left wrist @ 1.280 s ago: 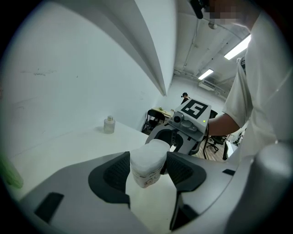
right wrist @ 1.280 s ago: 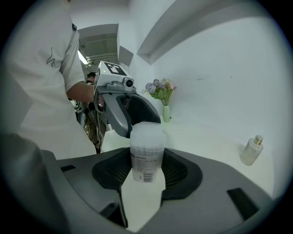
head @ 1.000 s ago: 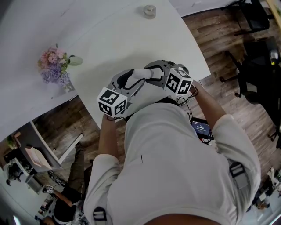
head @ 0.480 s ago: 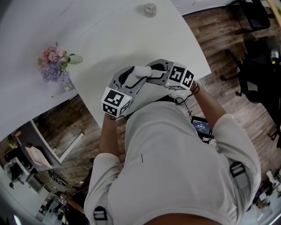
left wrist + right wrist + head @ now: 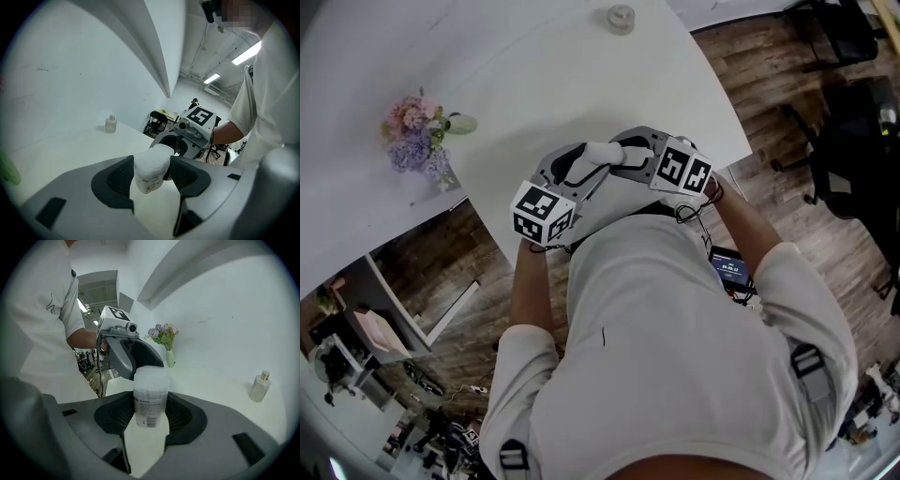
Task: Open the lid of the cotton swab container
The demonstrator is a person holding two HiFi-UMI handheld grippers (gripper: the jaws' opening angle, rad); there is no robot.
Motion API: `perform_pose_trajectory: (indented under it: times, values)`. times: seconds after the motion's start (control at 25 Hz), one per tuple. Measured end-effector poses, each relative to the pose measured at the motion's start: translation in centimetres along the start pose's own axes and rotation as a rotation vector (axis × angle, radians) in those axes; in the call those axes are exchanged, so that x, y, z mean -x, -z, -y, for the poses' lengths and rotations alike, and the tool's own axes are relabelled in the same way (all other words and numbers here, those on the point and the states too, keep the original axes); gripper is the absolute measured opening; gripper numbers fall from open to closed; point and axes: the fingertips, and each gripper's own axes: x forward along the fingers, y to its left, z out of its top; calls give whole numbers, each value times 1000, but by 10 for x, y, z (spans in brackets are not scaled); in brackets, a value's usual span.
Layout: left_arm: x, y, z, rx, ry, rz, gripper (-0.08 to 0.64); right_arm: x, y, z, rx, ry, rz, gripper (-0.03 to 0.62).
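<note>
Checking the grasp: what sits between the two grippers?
The cotton swab container, clamped by the left gripper and right gripper; both gripper views show it.

Cotton swab container (image 5: 602, 153) over near edge of table (image 5: 534, 75), betw. both grippers: left gripper (image 5: 151, 174) on its left, right gripper (image 5: 150, 414) on its right, jaws of each pressed vs. its sides. Flower vase (image 5: 420, 142) on table, far left. Small bottle (image 5: 620, 18) on table at back, well apart from container. Chairs (image 5: 848, 37) on floor, right of table.
</note>
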Motion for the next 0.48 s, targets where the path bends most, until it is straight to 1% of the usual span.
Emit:
perform_pose_trajectory:
  times: [0.12,0.24,0.28,0.36,0.48]
  values:
    - [1,0,1,36,12,14,252,0,1,-1,22,2,-9,193]
    - [5,-5,0,142,47,65,241,-4,6,-3,79,14,-24,192]
    - [5,-6,-1,149,50,65,241,-4,6,-3,73,14,-25,192]
    - [4,-4,-1,129,47,49,244,-5,5,-2,63,16,-20,192]
    - [4,-5,-1,117,51,43,250,-6,5,-2,86,21,-10,192]
